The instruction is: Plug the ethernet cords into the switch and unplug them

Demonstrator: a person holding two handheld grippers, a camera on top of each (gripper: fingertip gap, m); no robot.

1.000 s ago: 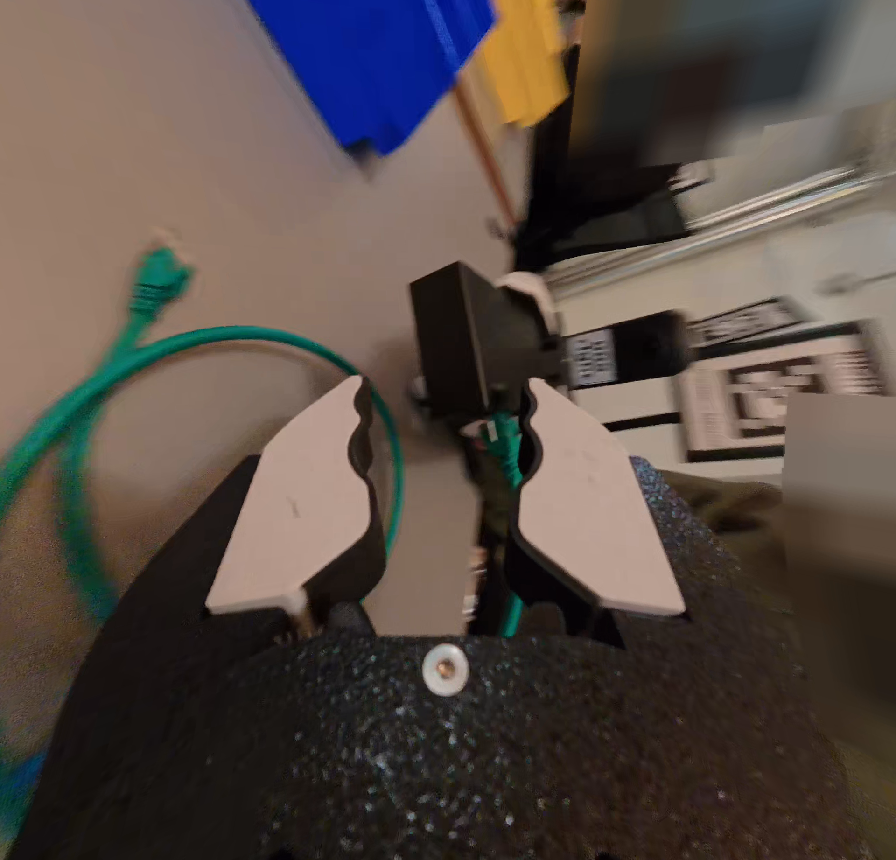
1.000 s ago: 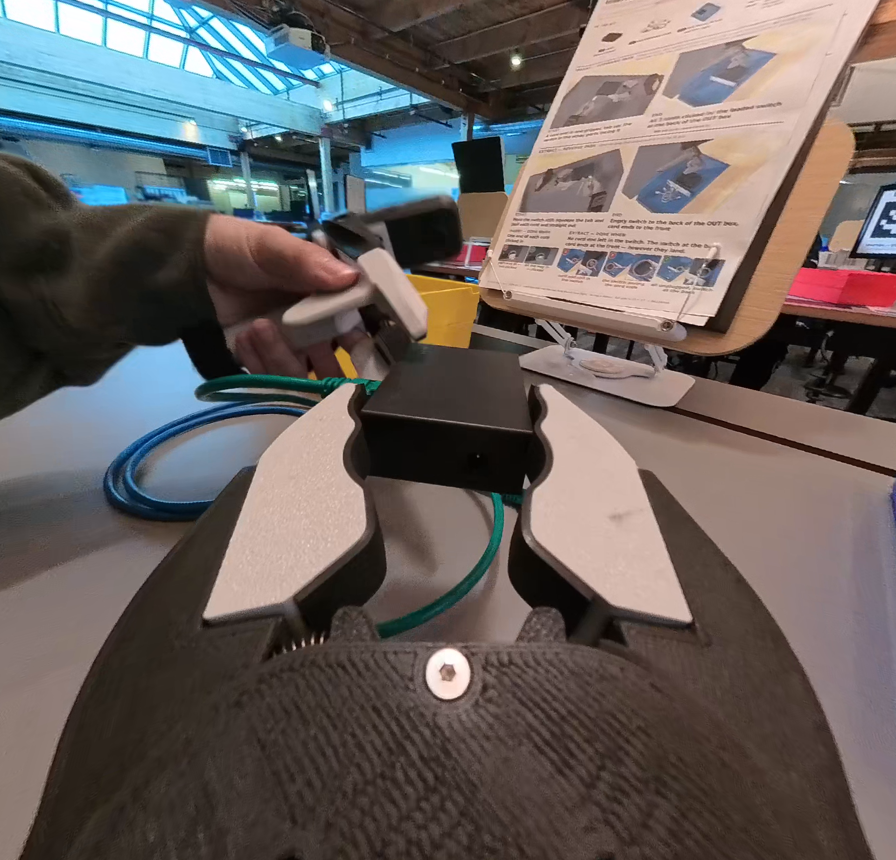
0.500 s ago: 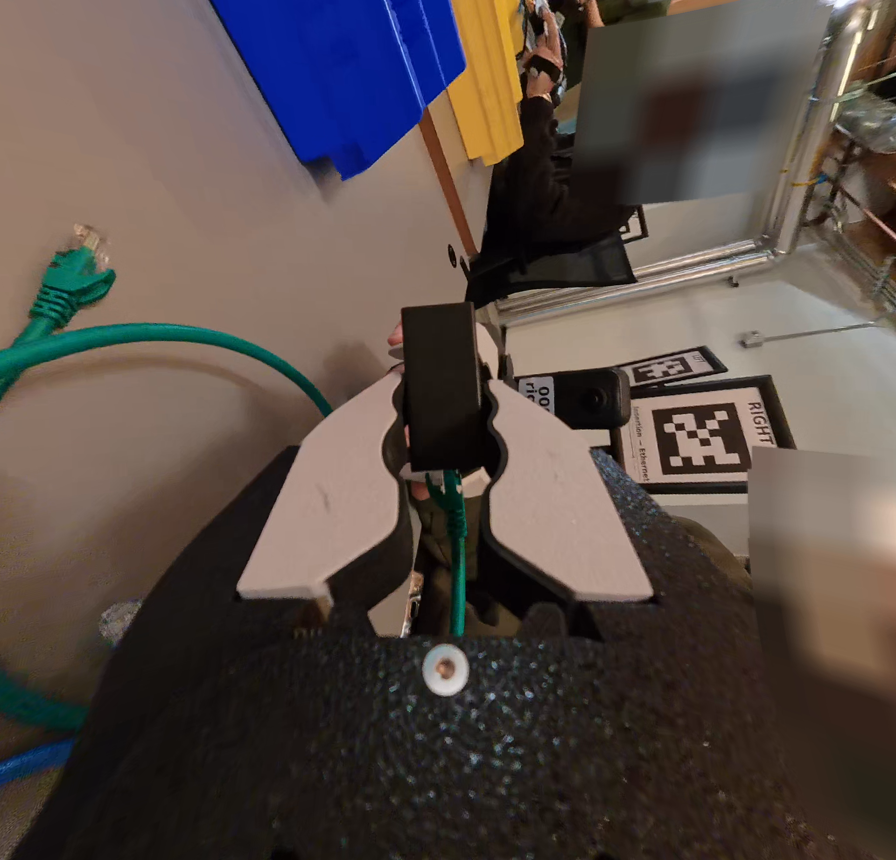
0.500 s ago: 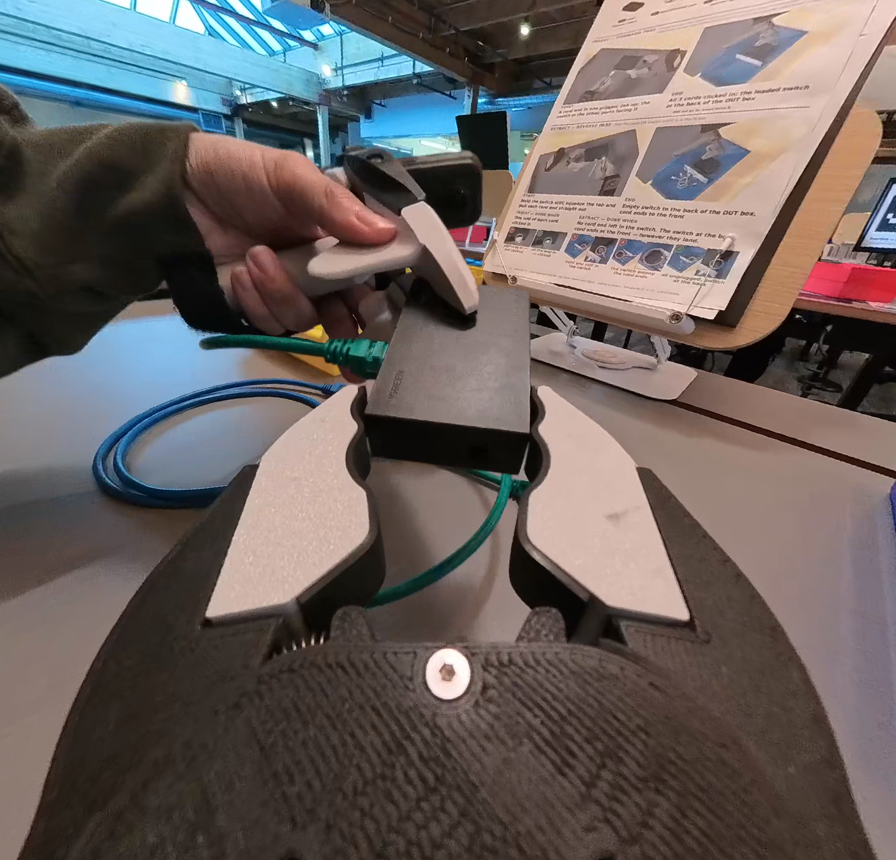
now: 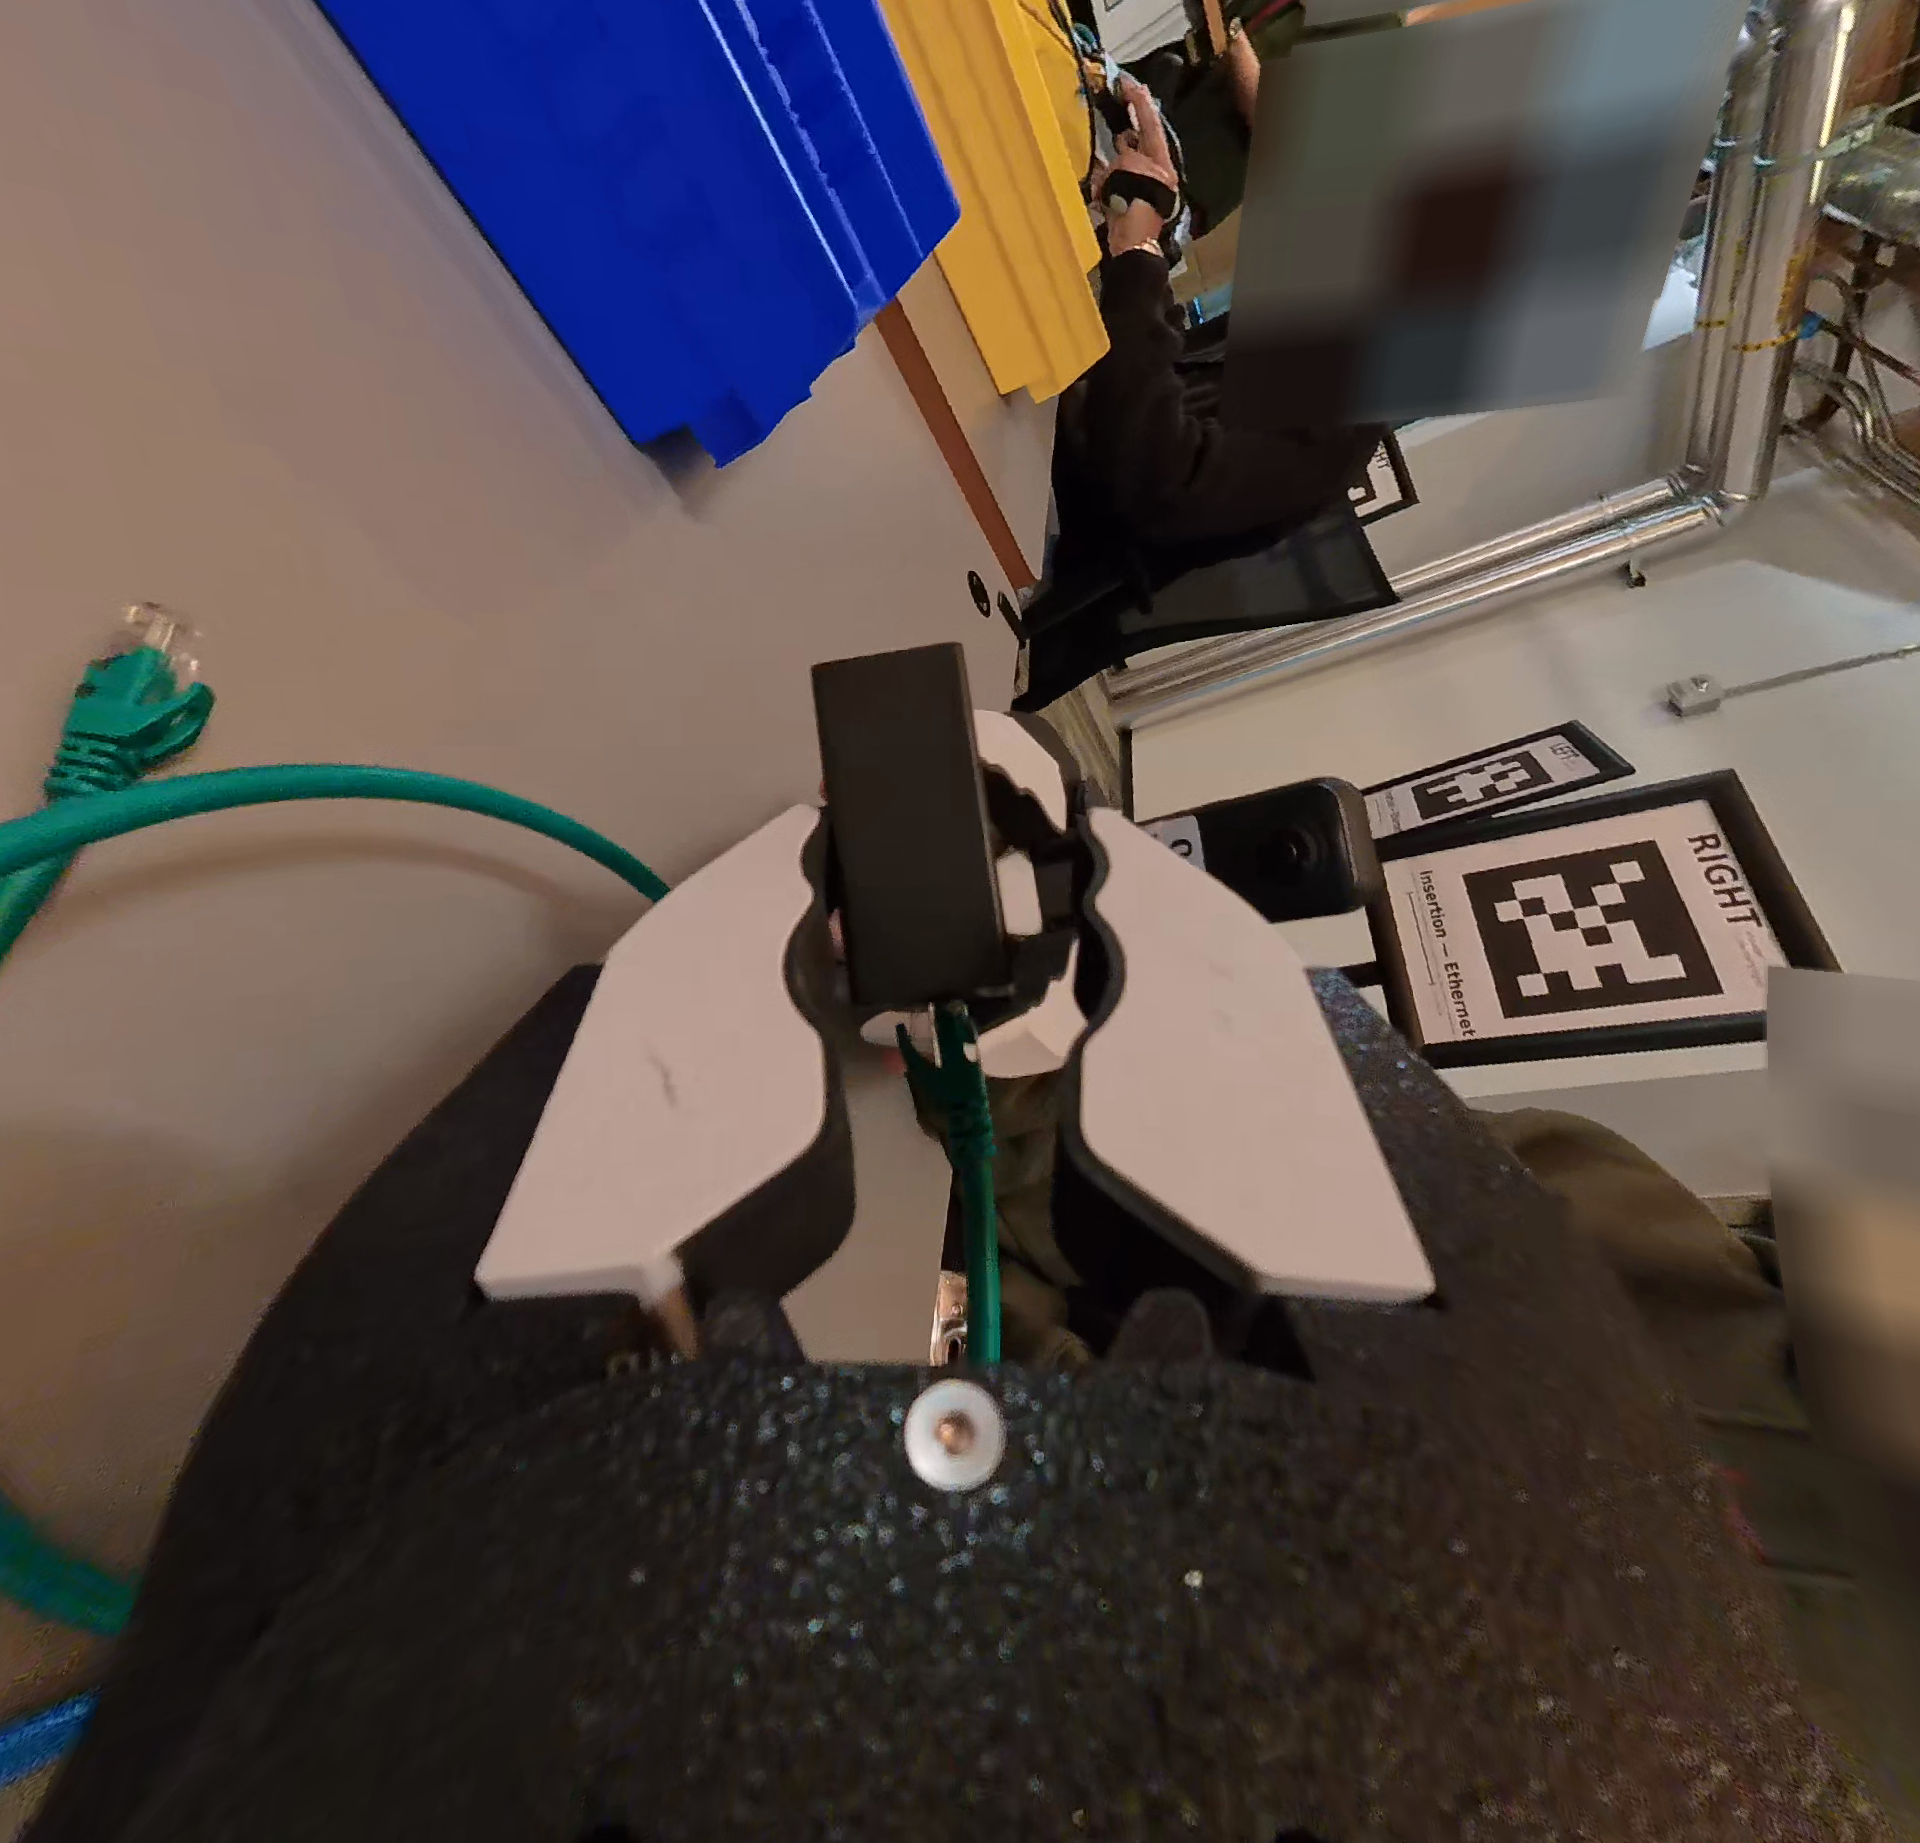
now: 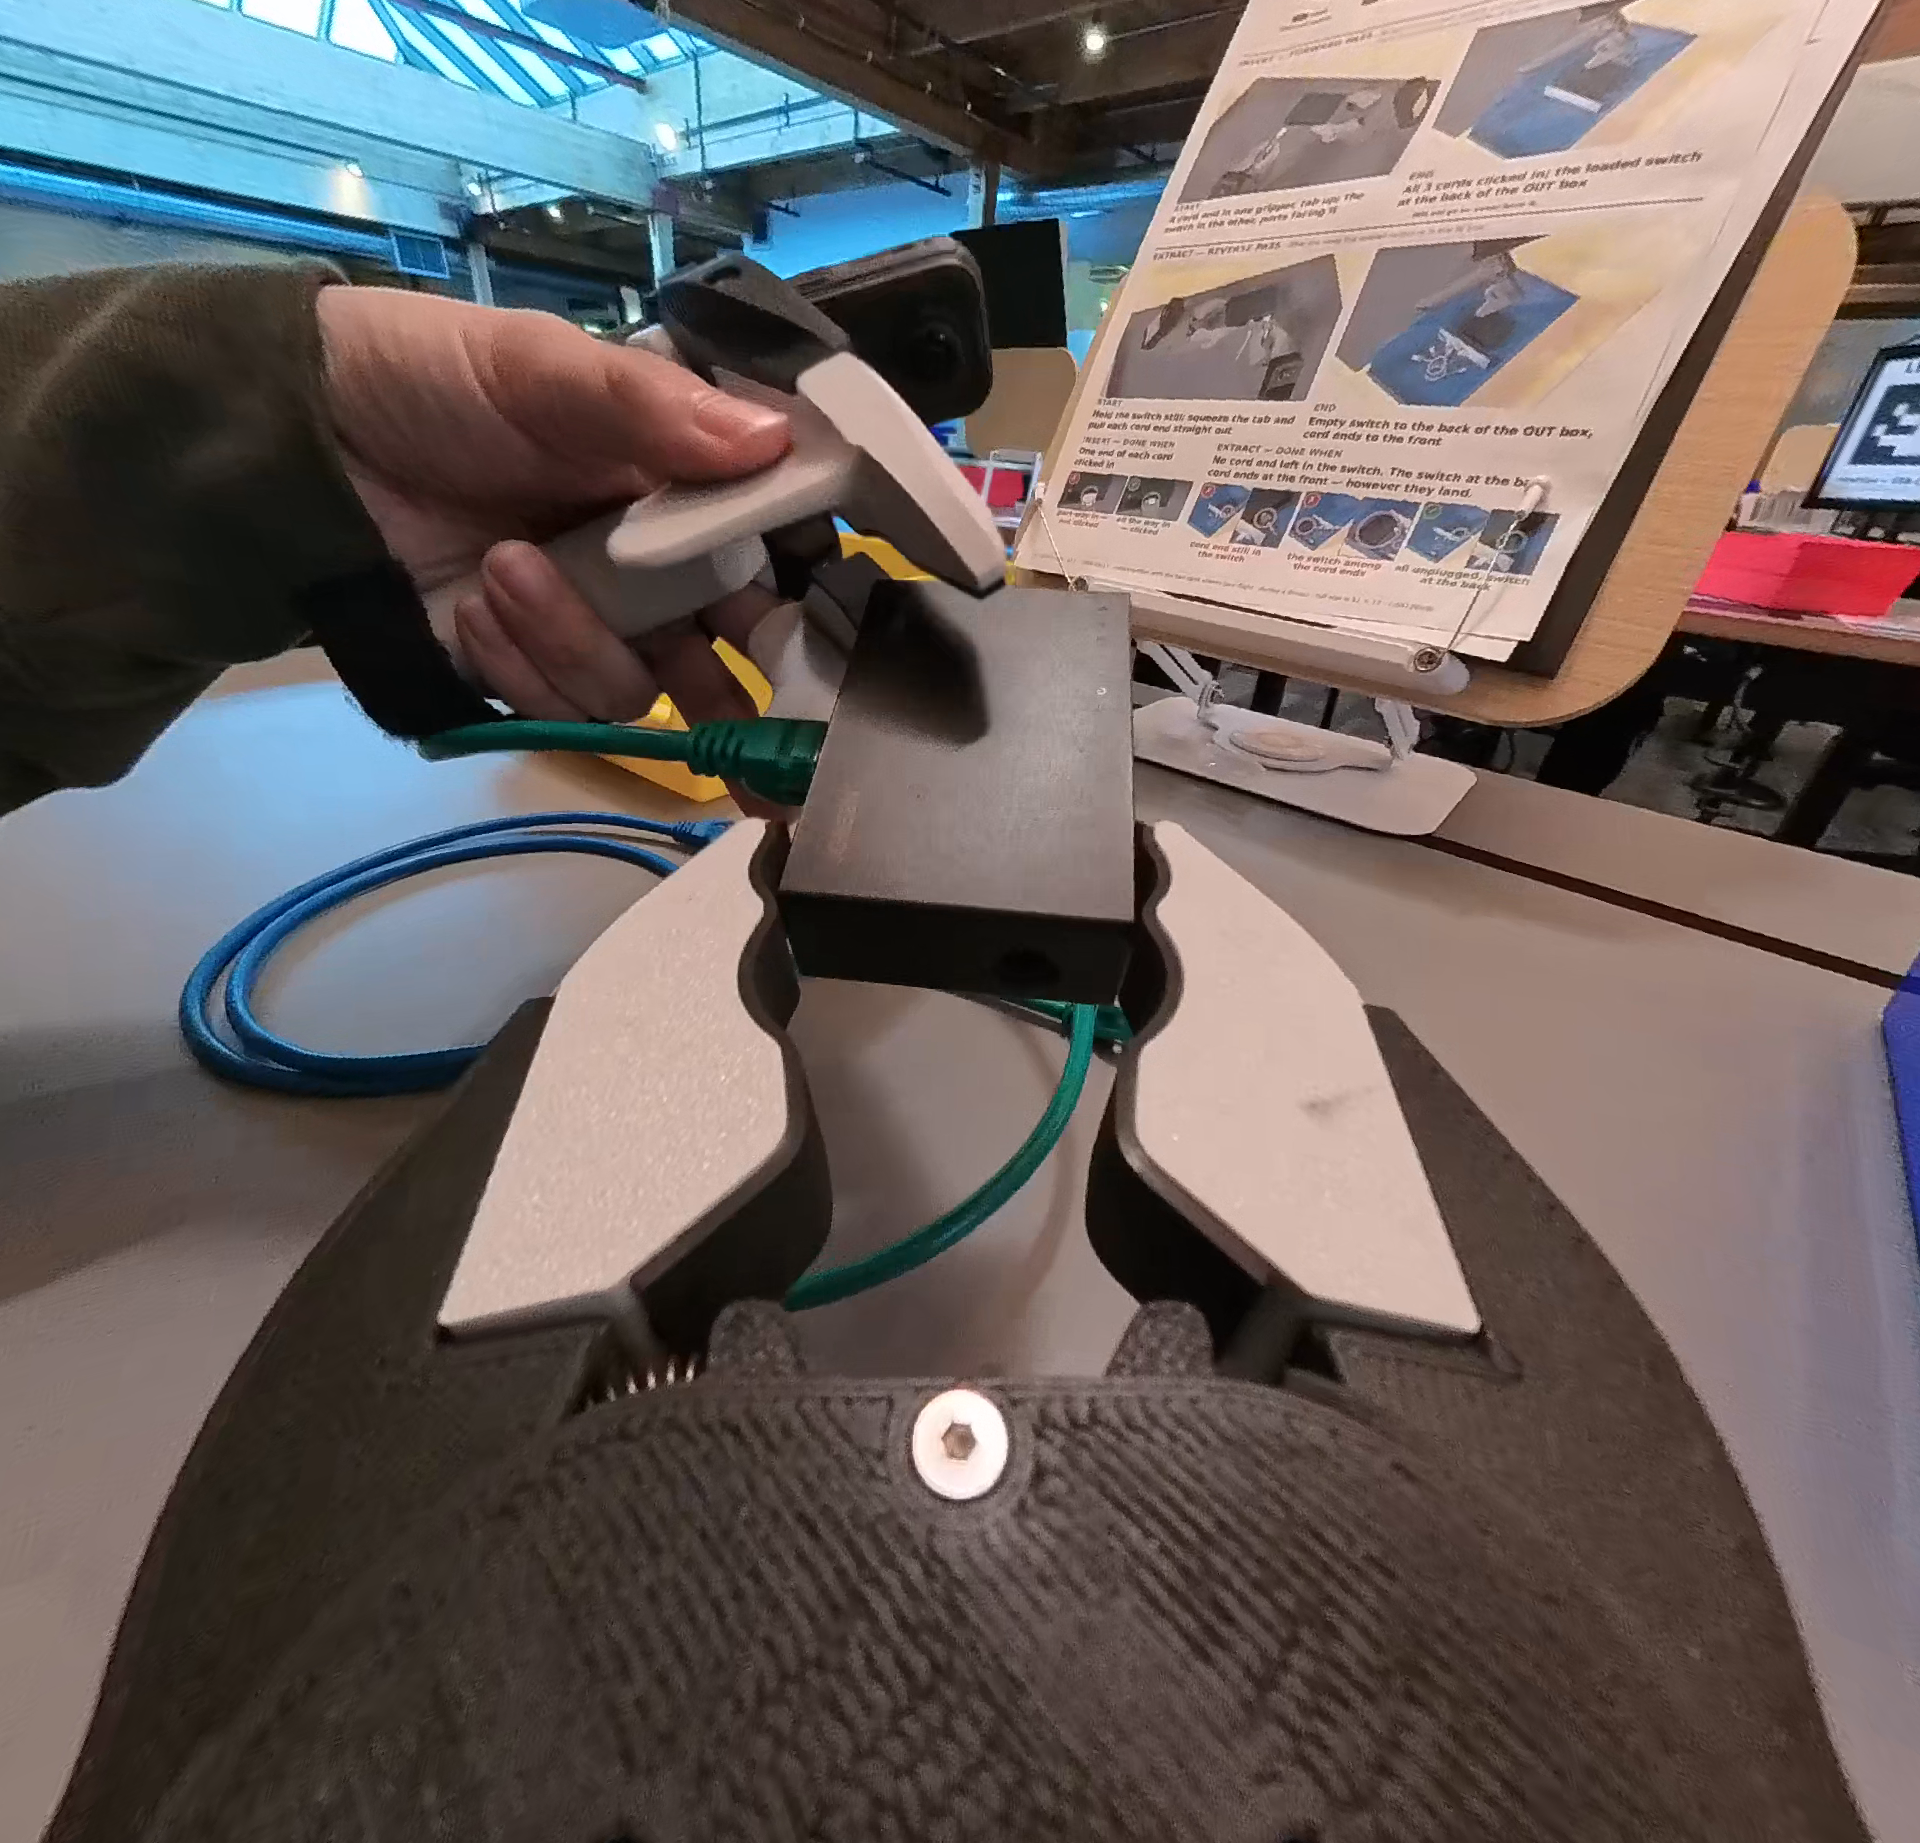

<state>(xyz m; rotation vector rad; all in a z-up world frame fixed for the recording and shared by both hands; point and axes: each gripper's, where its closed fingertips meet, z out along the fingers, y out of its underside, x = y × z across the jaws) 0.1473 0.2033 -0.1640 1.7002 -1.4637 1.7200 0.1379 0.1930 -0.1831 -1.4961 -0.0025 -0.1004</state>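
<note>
The right claw is closed on the black switch, its two fingers pressing the near end's sides and holding it clear of the grey counter, tilted with its far end raised. A green cord is plugged into the switch's left side, its plug seated in a port; the rest of it loops beneath the switch and back between the right claw's fingers.

The left claw reaches in from the left, held by a hand in an olive sleeve. In the left wrist view its fingers straddle the switch's thin edge: the left finger lies against the switch, while a gap shows between the switch and the right finger, so it is partly open and grips nothing firmly. The plugged green cord runs straight back between its fingers.

The cord's other green plug lies free on the counter. A blue cord lies coiled on the counter to the left, well apart from both claws.
</note>
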